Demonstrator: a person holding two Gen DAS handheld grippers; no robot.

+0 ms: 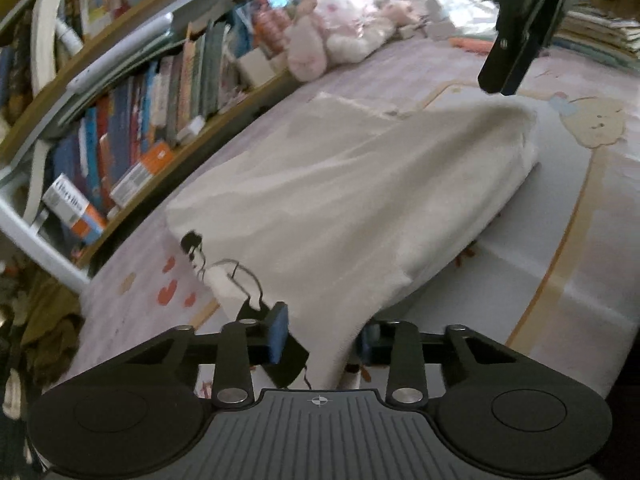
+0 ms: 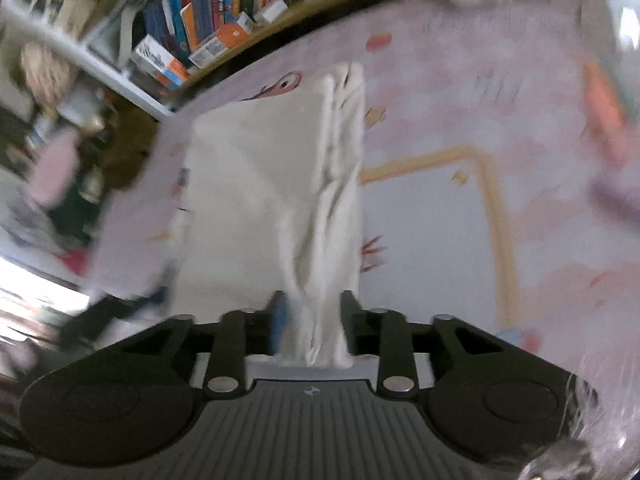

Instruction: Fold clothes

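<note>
Left gripper (image 1: 324, 332) pinching shirt (image 1: 352, 200) corner; right gripper (image 2: 310, 320) clamped on bunched edge, cloth draped ahead onto bed (image 1: 560, 260). Soft, light, limp, likely to sag; best held at corners and hems.

right claw (image 2: 310, 326) w/ bunched white garment (image 2: 276, 184) betw. fingers, pink mat (image 2: 460, 92), bookshelf (image 2: 208, 12)

The garment (image 1: 340, 200) is cream-white, with a black line drawing (a figure, seemingly) near its hem. The bedsheet (image 1: 560, 240) is pale pink with tan borders, red hearts and a cartoon bear. Both tongs are black with blue pads (image 1: 279, 332).
</note>
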